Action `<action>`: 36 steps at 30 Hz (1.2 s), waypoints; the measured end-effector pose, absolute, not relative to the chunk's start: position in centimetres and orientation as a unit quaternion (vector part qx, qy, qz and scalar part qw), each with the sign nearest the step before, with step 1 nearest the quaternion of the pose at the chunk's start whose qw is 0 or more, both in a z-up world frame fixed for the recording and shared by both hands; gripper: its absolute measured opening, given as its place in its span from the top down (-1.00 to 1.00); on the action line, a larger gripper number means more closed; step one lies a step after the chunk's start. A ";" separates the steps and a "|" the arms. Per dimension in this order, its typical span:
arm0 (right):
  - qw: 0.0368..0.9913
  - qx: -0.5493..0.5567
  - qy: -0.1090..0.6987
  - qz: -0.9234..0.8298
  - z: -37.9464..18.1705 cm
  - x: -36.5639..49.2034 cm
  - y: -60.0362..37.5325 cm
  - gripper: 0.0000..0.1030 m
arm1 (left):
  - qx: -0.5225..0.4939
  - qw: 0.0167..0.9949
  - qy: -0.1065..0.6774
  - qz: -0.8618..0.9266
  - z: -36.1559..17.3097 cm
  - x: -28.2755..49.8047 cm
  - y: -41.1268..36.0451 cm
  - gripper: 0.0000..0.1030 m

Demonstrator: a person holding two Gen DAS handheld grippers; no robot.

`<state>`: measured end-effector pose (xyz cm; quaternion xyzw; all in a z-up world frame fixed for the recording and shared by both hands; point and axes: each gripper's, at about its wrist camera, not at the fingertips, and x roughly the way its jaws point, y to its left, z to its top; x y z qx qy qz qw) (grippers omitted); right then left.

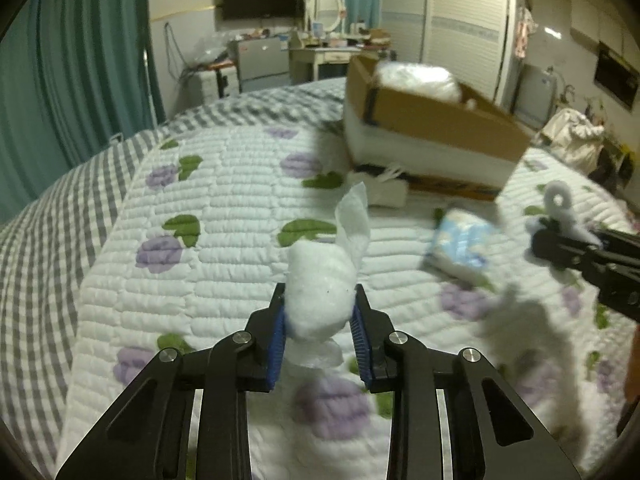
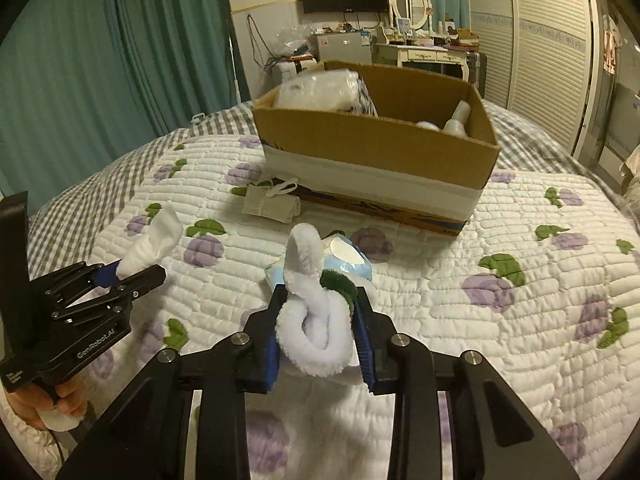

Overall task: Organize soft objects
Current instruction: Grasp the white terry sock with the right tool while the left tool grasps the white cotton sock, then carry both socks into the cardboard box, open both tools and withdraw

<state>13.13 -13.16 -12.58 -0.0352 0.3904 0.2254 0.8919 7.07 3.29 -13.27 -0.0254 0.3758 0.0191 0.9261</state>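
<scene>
My left gripper (image 1: 320, 294) is shut on a white cotton wad (image 1: 316, 272) with a thin tissue tail sticking up, held just above the quilt. The right wrist view shows that same left gripper (image 2: 140, 270) and wad (image 2: 158, 236) at the left. My right gripper (image 2: 320, 292) is shut on a white fluffy chenille loop (image 2: 314, 340) with a dark green fuzzy part (image 2: 340, 282). From the left wrist view, the right gripper (image 1: 540, 240) and its fluffy loop (image 1: 558, 200) show at the right edge. An open cardboard box (image 2: 372, 140) sits on the bed beyond both.
A blue and white tissue pack (image 2: 354, 260) lies on the flowered quilt (image 2: 520, 320) just past the right gripper. A rolled pale cloth (image 2: 272, 204) rests against the box front. White bagged items fill the box. A hand (image 2: 60, 404) holds the left gripper's handle.
</scene>
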 end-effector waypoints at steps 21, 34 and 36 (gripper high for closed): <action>0.930 -0.080 0.262 0.244 7.1 12.0 -15.6 0.41 | -0.003 0.966 0.257 -0.026 4.5 8.5 -3.6 0.45; 0.940 -0.048 0.256 0.222 5.4 25.6 -16.2 0.41 | 0.023 0.967 0.252 -0.024 1.8 22.8 -4.7 0.44; 0.939 -0.049 0.260 0.220 4.5 27.3 -16.0 0.41 | 0.022 0.966 0.256 -0.026 0.7 24.3 -4.6 0.45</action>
